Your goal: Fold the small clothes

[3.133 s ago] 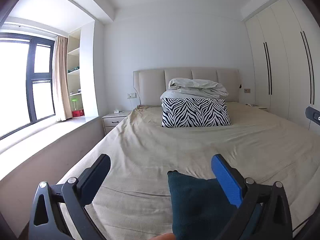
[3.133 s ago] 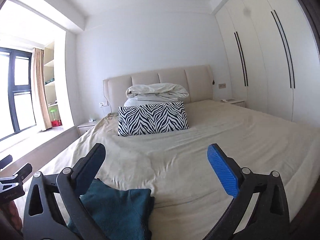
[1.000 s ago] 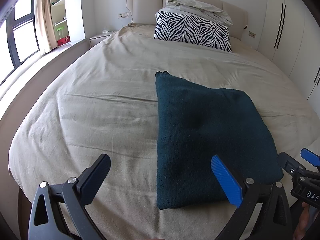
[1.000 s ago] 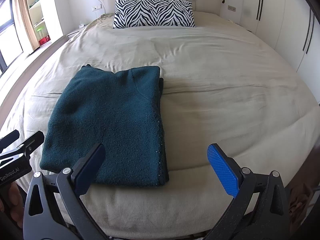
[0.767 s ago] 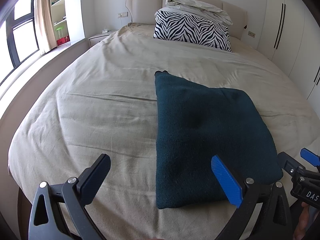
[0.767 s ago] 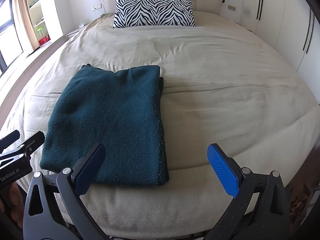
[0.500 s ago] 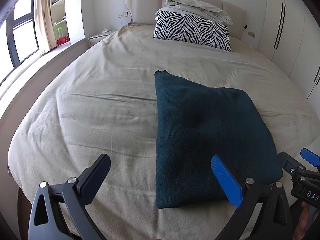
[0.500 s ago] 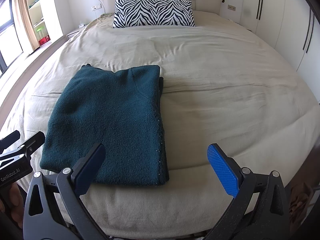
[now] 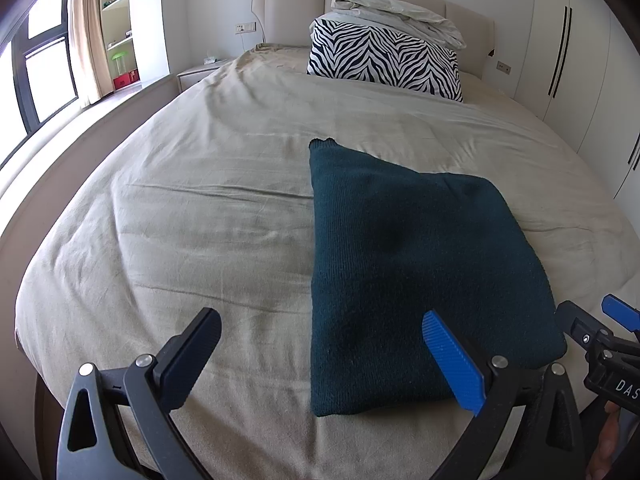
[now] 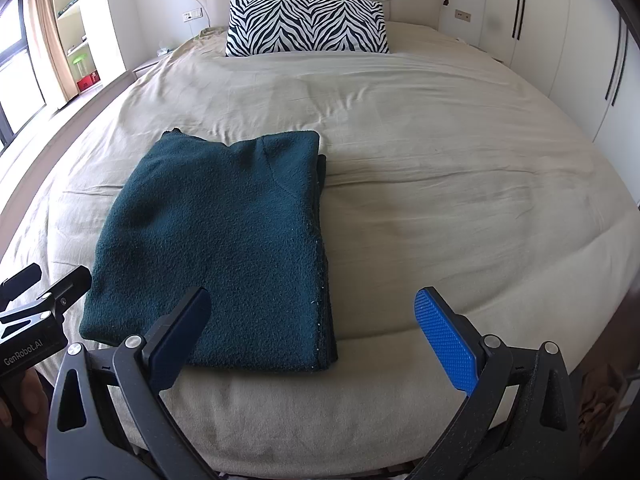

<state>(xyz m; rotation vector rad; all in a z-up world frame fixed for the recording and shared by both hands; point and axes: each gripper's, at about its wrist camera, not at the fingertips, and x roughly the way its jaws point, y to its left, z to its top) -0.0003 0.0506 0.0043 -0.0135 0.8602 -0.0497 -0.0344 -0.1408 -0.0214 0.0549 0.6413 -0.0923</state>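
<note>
Left wrist: left gripper (image 9: 320,344) fingers spread, empty; folded dark-teal sweater (image 9: 412,264) on bed (image 9: 180,208), ahead-right, long axis running away.

Right wrist: right gripper (image 10: 312,320) fingers spread, empty; sweater (image 10: 224,248) ahead-left, near hem nearly equidistant.

A folded sweater (image 10: 224,240) lies on the bed (image 10: 440,160) near its foot, a pillow (image 10: 306,26) far behind it.

A: Any lettering to read?

B: Two bits. From the right wrist view, the left gripper (image 10: 40,280) carries white print on its black body, "GenRobot.AI".

A: And the other one?

B: From the left wrist view, the right gripper (image 9: 592,314) shows white letters "DAS", cut off by the frame edge.
</note>
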